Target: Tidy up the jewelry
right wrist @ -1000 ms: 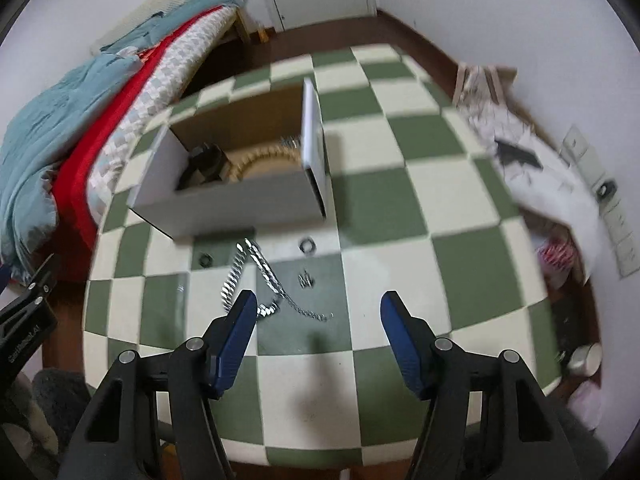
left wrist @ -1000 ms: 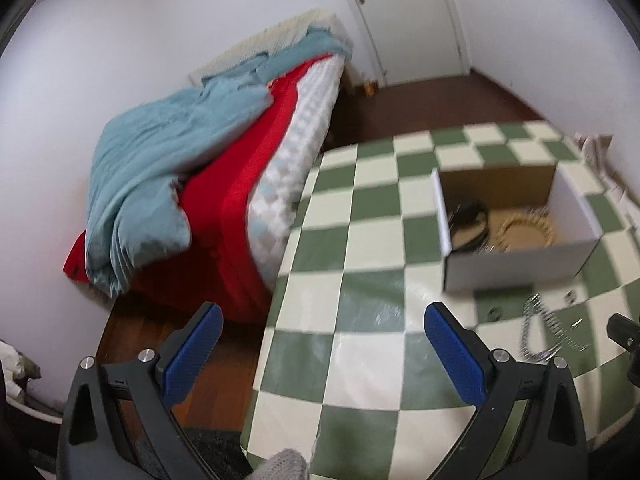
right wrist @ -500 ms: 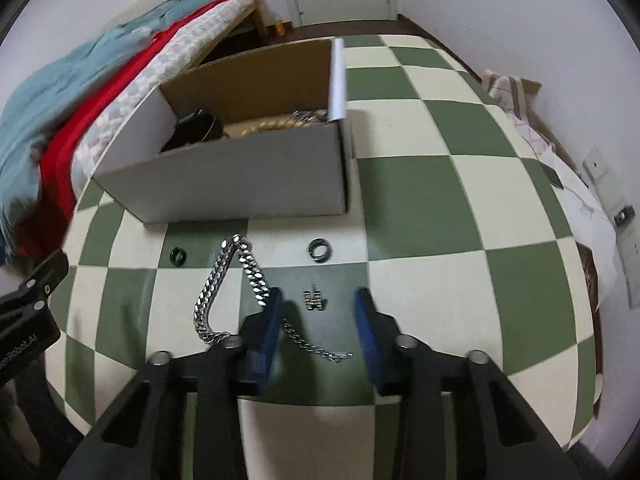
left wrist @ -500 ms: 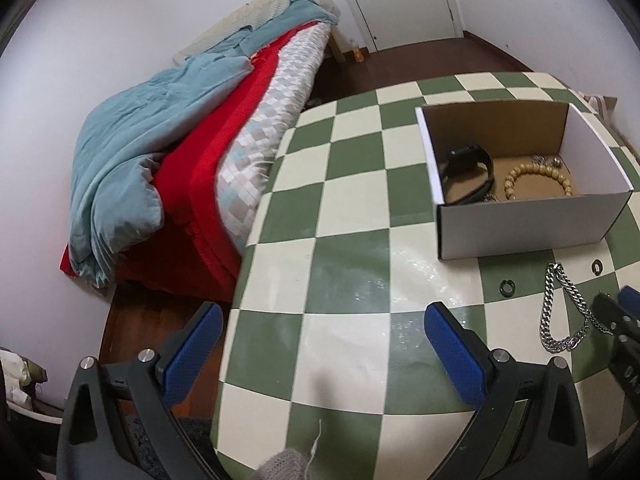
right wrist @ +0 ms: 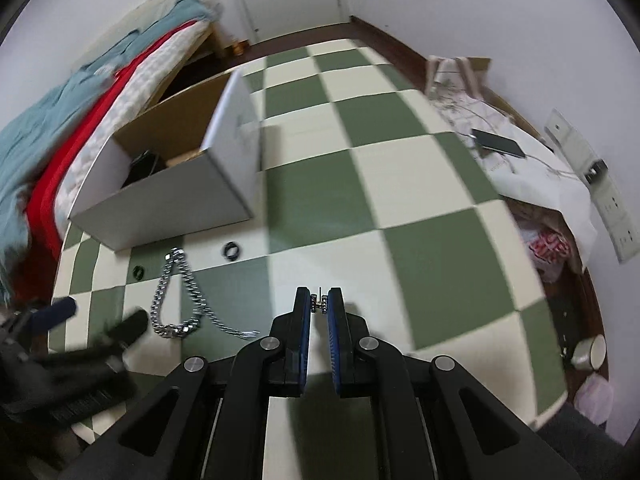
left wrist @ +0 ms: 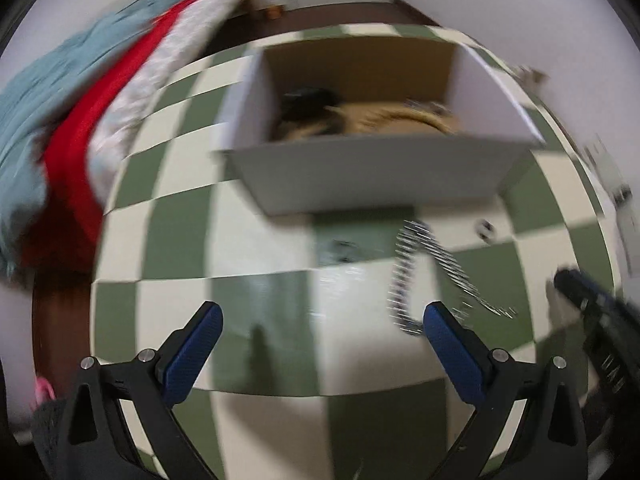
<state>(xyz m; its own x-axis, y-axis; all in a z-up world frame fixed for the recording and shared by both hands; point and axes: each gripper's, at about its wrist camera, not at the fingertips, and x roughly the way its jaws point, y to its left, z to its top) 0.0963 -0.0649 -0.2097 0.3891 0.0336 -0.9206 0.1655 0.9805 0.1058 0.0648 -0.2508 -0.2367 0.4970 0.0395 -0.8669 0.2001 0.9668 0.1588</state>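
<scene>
My right gripper [right wrist: 319, 305] is shut on a small silver earring [right wrist: 320, 300], held just above the checked table. A heavy silver chain [right wrist: 176, 300] lies to its left, with two dark rings [right wrist: 231, 251] [right wrist: 138, 272] between chain and box. The open white cardboard box [right wrist: 180, 196] holds a black watch [right wrist: 145, 162]. In the blurred left wrist view my left gripper [left wrist: 318, 334] is open over the table, the chain [left wrist: 416, 272] just beyond its right finger, the box [left wrist: 372, 184] ahead with a beaded bracelet [left wrist: 400, 120] inside. My left gripper [right wrist: 100, 316] also shows at the lower left of the right wrist view.
A bed with red and teal covers [right wrist: 60, 128] stands beyond the table's left side. A phone [right wrist: 498, 144] on white cloth and wall sockets [right wrist: 600, 184] lie to the right. The green-and-cream table [right wrist: 400, 168] stretches ahead, its rounded edge near both grippers.
My right gripper closed on the small earring and lifted it off the table. My left gripper swung right and forward toward the chain and box, staying open.
</scene>
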